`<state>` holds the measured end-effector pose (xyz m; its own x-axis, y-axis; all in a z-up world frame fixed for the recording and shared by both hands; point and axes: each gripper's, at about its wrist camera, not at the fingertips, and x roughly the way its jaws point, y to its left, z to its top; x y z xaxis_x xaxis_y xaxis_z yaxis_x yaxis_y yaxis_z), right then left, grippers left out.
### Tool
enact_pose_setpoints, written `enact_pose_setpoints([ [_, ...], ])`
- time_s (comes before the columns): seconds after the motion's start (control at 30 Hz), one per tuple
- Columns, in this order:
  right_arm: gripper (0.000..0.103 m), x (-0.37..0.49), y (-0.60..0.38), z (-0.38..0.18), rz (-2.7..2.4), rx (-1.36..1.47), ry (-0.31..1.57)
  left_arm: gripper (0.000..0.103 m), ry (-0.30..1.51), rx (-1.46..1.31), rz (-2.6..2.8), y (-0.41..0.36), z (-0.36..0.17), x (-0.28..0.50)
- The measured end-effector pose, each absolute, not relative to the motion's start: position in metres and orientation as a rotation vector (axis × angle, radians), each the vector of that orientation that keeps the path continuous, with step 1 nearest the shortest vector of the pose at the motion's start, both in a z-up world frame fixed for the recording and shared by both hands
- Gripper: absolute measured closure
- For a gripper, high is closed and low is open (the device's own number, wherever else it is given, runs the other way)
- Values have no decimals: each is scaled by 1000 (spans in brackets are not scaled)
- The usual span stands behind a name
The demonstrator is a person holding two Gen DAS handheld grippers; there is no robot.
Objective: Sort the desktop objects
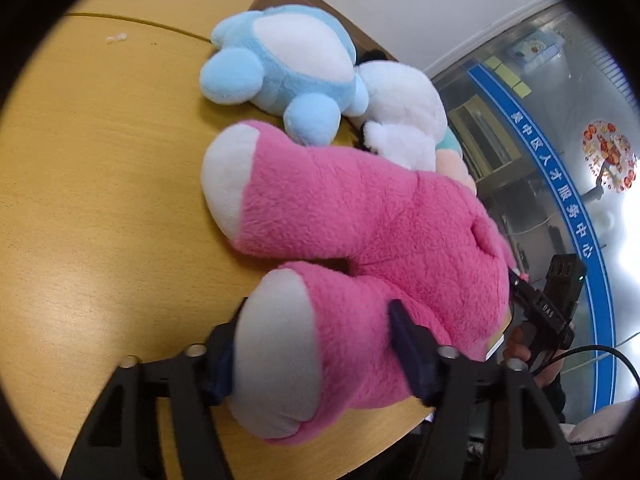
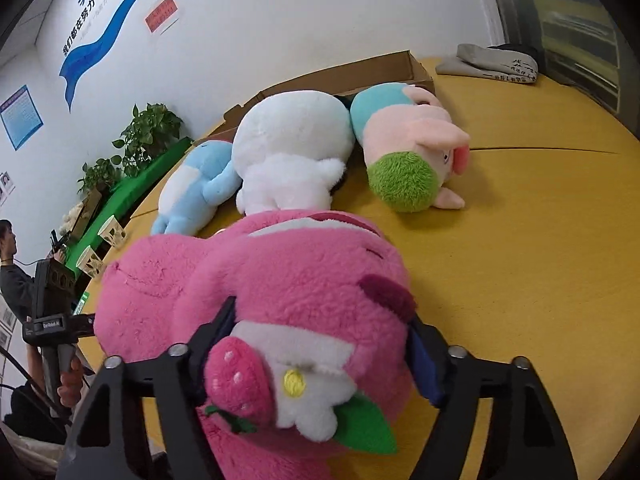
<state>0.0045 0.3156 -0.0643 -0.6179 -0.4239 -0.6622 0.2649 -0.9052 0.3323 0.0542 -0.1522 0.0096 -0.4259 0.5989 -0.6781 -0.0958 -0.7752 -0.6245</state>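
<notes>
A big pink plush bear (image 1: pixel 360 216) lies on the yellow wooden table (image 1: pixel 100 200). My left gripper (image 1: pixel 316 352) is shut on one of its legs, by the grey-white foot pad. My right gripper (image 2: pixel 320 344) is shut on the bear's head (image 2: pixel 280 280), near its strawberry and flower trim. Behind the bear lie a light blue plush (image 1: pixel 280 60), a white plush (image 1: pixel 404 112) and a pink pig plush with a green end (image 2: pixel 408 148). In the left wrist view the right gripper (image 1: pixel 516 280) shows at the bear's far side.
An open cardboard box (image 2: pixel 360 72) stands behind the toys by the wall. A grey folded cloth (image 2: pixel 492 62) lies at the far right of the table. Paper cups (image 2: pixel 112 232), a green mat and plants sit on the left. A person stands at the far left.
</notes>
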Motion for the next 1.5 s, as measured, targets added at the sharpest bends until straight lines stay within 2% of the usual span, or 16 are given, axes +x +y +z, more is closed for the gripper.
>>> enact_pose_setpoints([
  [0.07, 39, 11, 315, -60, -2523, 1084, -272, 57, -696, -1374, 2246, -141, 17, 59],
  [0.1, 40, 14, 314, -58, -2530, 1075, -266, 63, -689, -1389, 2255, -134, 21, 61],
  [0.17, 43, 23, 315, -49, -2547, 1019, -282, 68, -684, -1356, 2294, -122, 41, 68],
  [0.3, 45, 27, 318, -20, -2578, 878, -313, 70, -650, -1187, 2348, -112, 94, 65],
  [0.43, 45, 4, 322, 25, -2603, 701, -302, 70, -587, -1025, 2378, -107, 143, 23],
  [0.63, 45, -90, 312, 102, -2620, 428, -195, 70, -425, -816, 2450, -113, 223, -96],
  [0.73, 45, -160, 304, 136, -2627, 323, -162, 70, -385, -746, 2479, -116, 247, -187],
  [0.9, 45, -281, 292, 135, -2655, 322, -132, 70, -354, -757, 2511, -127, 264, -311],
  [1.07, 45, -403, 279, 133, -2683, 322, -103, 70, -345, -948, 2531, -128, 206, -444],
  [1.23, 45, -504, 283, 41, -2694, 639, -159, 70, -395, -1230, 2468, -117, 97, -533],
  [1.3, 45, -528, 285, 6, -2701, 810, -198, 70, -397, -1350, 2438, -108, 56, -550],
  [1.37, 45, -535, 289, -13, -2696, 895, -213, 70, -345, -1391, 2448, -97, 39, -550],
  [1.5, 45, -520, 291, 2, -2699, 923, -189, 69, -276, -1410, 2407, -79, 36, -531],
])
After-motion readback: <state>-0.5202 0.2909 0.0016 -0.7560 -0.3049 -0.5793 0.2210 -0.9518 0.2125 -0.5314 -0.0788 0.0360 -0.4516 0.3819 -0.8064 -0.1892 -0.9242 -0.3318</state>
